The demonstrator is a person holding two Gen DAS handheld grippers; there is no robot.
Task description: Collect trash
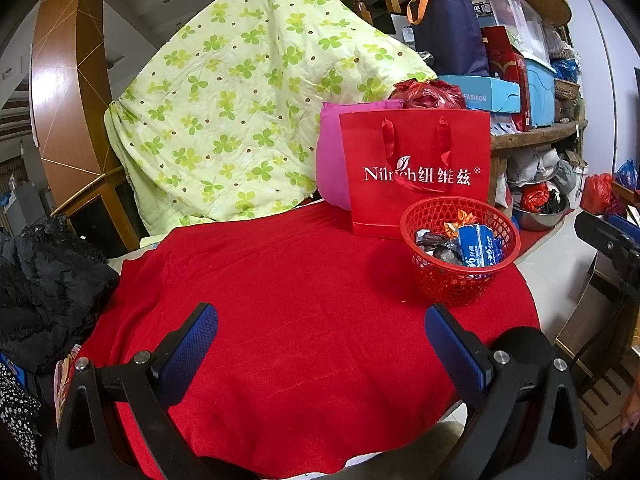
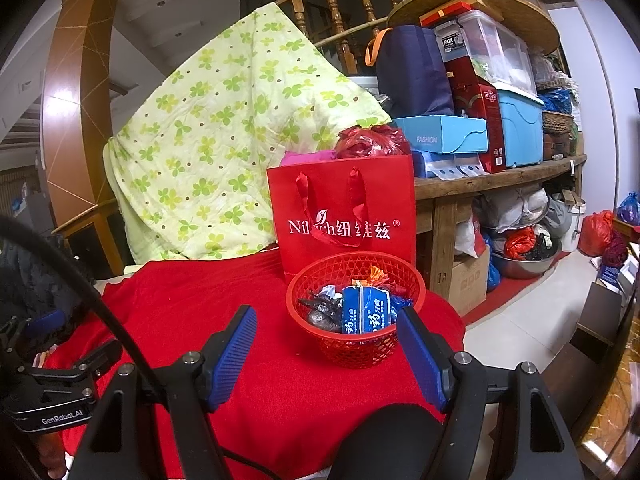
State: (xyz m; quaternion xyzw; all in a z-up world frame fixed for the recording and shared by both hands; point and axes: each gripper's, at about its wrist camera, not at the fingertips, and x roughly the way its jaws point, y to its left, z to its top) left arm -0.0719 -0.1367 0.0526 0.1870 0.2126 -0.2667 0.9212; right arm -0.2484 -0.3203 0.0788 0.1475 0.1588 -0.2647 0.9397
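Two containers stand on the red cloth (image 1: pixel 304 288) that I work over. Nearest is a red mesh basket (image 2: pixel 356 350), upright, holding a blue toothpaste box (image 2: pixel 366 314), an orange wrapper (image 2: pixel 374 274) at the rear, and dark crinkled wrappers (image 2: pixel 320 312) on the left side; I cannot tell how many separate wrappers there are. Directly behind the basket, and probably touching it, stands a red paper gift bag (image 2: pixel 344 216) with ribbon handles and white lettering. A red plastic bag (image 2: pixel 372 142) shows above its top edge, though I cannot tell whether it sits inside the gift bag or behind it. A pink cushion (image 1: pixel 332 160) leans beside the gift bag, with a green clover quilt (image 1: pixel 224 120) draped behind.

My right gripper (image 2: pixel 326 354) hovers with fingers spread wide and nothing between them; the basket lies just ahead, between the fingertips and slightly right of centre, its near rim partly covered by the right finger. My left gripper (image 1: pixel 320 344) is likewise spread and empty over bare cloth, with the basket ahead and to its right, near the right fingertip but apart from it. A cluttered wooden shelf (image 2: pixel 500 176) stands beyond the table.
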